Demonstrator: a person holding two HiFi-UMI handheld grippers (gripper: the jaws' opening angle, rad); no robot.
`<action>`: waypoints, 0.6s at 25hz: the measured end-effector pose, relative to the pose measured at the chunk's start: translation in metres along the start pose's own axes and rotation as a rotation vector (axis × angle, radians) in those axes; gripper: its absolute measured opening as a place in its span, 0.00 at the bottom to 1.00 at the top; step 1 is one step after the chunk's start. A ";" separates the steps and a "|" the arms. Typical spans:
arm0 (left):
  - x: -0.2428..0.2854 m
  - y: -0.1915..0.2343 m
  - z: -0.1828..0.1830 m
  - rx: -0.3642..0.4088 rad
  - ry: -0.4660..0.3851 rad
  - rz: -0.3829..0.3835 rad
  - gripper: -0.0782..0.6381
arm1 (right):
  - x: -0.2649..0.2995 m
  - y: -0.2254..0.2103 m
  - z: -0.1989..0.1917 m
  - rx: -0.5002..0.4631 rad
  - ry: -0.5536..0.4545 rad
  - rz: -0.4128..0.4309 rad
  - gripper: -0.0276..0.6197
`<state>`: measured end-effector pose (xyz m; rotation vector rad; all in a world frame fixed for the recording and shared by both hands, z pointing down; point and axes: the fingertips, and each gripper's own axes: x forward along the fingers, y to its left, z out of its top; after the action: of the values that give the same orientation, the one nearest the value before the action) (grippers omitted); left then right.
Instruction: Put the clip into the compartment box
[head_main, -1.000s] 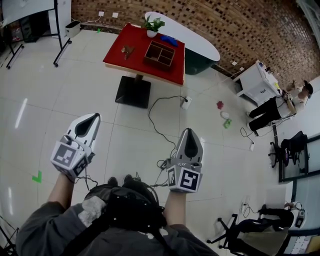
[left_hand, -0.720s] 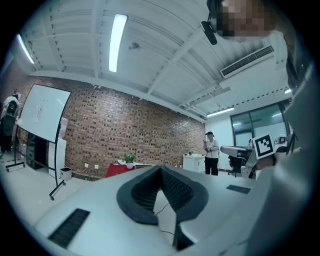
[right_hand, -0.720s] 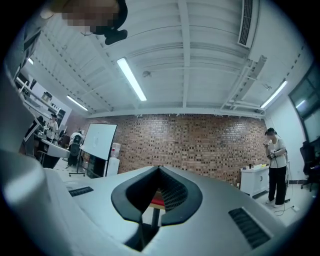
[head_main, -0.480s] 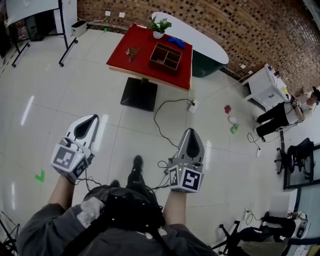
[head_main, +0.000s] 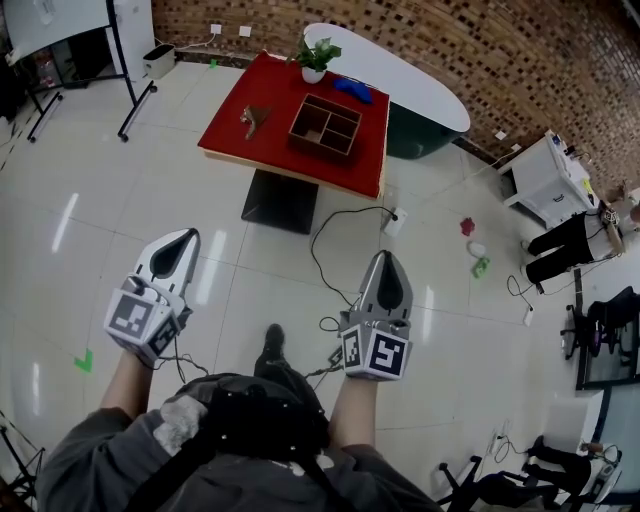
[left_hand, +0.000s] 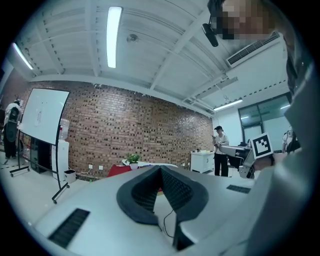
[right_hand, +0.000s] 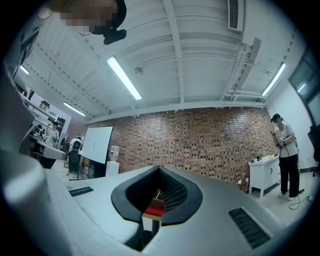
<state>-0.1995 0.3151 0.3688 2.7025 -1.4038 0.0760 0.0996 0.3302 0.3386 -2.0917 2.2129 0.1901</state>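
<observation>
Far ahead in the head view stands a red table (head_main: 340, 170). On it rests a dark wooden compartment box (head_main: 326, 127), and left of the box lies a small brownish clip (head_main: 254, 118). Both grippers are held low, well short of the table. My left gripper (head_main: 181, 238) is shut and empty, its tips meeting in the left gripper view (left_hand: 160, 169). My right gripper (head_main: 383, 262) is also shut with nothing held, and a strip of the red table (right_hand: 154, 211) shows below its joined tips (right_hand: 160, 169).
A potted plant (head_main: 316, 55) and a blue item (head_main: 352, 88) sit at the table's far edge. Behind is a white oval table (head_main: 405, 82). A cable (head_main: 322, 245) trails over the tiled floor. A whiteboard stand (head_main: 128, 70) is left, a white cabinet (head_main: 552, 178) right.
The red table has drifted lower and nearer in the head view as the person walks toward it. A foot has stepped forward. Both grippers stay shut and level.
</observation>
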 end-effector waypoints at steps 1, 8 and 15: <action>0.012 0.001 0.003 -0.002 0.001 0.004 0.14 | 0.011 -0.006 -0.002 0.002 0.002 0.005 0.07; 0.080 0.000 0.012 -0.012 0.021 0.039 0.14 | 0.073 -0.051 -0.010 0.022 0.007 0.035 0.07; 0.130 -0.007 0.028 -0.049 0.024 0.080 0.14 | 0.121 -0.091 -0.009 0.046 -0.016 0.066 0.07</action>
<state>-0.1187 0.2100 0.3517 2.5980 -1.4862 0.0783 0.1841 0.2040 0.3270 -1.9887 2.2563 0.1583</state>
